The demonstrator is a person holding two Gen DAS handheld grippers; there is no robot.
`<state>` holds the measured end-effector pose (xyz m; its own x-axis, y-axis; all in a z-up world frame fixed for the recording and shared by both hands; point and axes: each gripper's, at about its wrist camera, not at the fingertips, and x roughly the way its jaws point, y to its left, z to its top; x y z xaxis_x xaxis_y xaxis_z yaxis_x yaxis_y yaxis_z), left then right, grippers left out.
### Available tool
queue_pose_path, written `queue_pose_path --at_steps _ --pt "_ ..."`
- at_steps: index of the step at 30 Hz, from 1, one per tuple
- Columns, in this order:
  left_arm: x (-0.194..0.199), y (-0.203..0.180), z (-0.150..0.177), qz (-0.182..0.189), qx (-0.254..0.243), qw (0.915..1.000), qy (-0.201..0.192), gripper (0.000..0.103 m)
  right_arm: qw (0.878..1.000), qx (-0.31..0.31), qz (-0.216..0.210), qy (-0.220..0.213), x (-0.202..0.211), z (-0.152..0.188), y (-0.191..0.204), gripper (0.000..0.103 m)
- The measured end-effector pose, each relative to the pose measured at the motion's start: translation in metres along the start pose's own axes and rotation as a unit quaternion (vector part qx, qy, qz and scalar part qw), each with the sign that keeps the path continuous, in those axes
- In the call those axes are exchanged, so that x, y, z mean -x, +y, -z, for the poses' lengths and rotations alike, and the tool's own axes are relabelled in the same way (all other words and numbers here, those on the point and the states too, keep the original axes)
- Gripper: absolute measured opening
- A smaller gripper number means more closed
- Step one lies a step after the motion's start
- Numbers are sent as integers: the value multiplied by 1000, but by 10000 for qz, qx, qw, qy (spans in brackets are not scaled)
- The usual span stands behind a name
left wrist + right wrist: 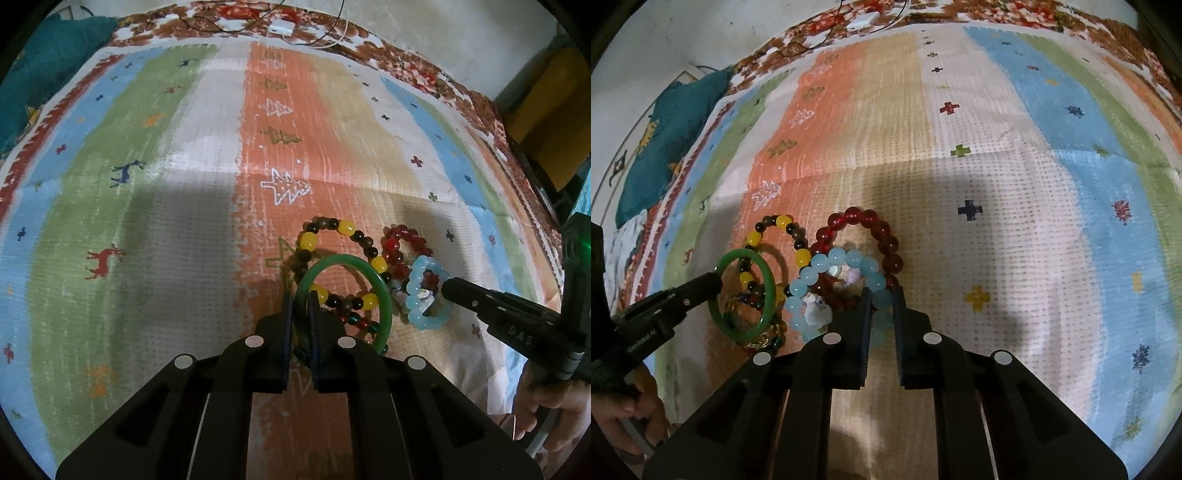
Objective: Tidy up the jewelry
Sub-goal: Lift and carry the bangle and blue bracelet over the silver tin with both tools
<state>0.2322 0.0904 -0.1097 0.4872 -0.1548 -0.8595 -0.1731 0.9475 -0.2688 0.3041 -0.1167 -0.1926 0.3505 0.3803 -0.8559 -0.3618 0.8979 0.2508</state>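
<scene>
My left gripper (300,299) is shut on a green bangle (384,295) and holds it upright over a heap of bracelets; the bangle also shows in the right wrist view (768,273). My right gripper (881,295) is shut on a light blue bead bracelet (820,266), also seen in the left wrist view (419,273). A yellow and brown bead bracelet (308,240) and a dark red bead bracelet (871,218) lie on the cloth behind. A small white and lilac piece (816,314) lies inside the blue ring.
A striped patterned cloth (147,147) covers the surface. A teal cushion (676,122) lies at the far left edge. A white plug block (281,27) with cables lies at the far edge by the wall.
</scene>
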Motion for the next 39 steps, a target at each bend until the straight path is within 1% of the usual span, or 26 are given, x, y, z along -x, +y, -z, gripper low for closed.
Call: queue_pose_path --at_steps 5,9,14,23,27,32,35,37,39 --pt "6 0 3 -68 10 10000 -28 7 9996 195 162 -77 11 1 3 12" --pt "15 -4 4 -146 -50 9998 -113 7 9991 333 200 -152 23 4 8 12" --pt "32 -8 6 -106 5 9996 -248 8 9972 580 354 -315 40 11 16 12" --pt "58 -14 23 -195 -21 9990 -390 8 9956 689 278 -578 74 21 23 12" --pt "73 -20 32 -139 -17 9987 -497 8 9930 850 384 -725 86 29 31 12" --pt "82 -21 42 -128 61 9985 -538 8 9927 889 208 -785 99 39 37 12" --pt "91 -25 47 -130 22 9981 -604 8 9898 1057 235 -924 110 46 45 12" --pt "101 -28 51 -164 -40 9974 -707 8 9877 1148 215 -1038 120 49 50 12" --pt "110 -31 54 -114 -55 9969 -779 8 9865 1192 140 -1116 130 52 53 12"
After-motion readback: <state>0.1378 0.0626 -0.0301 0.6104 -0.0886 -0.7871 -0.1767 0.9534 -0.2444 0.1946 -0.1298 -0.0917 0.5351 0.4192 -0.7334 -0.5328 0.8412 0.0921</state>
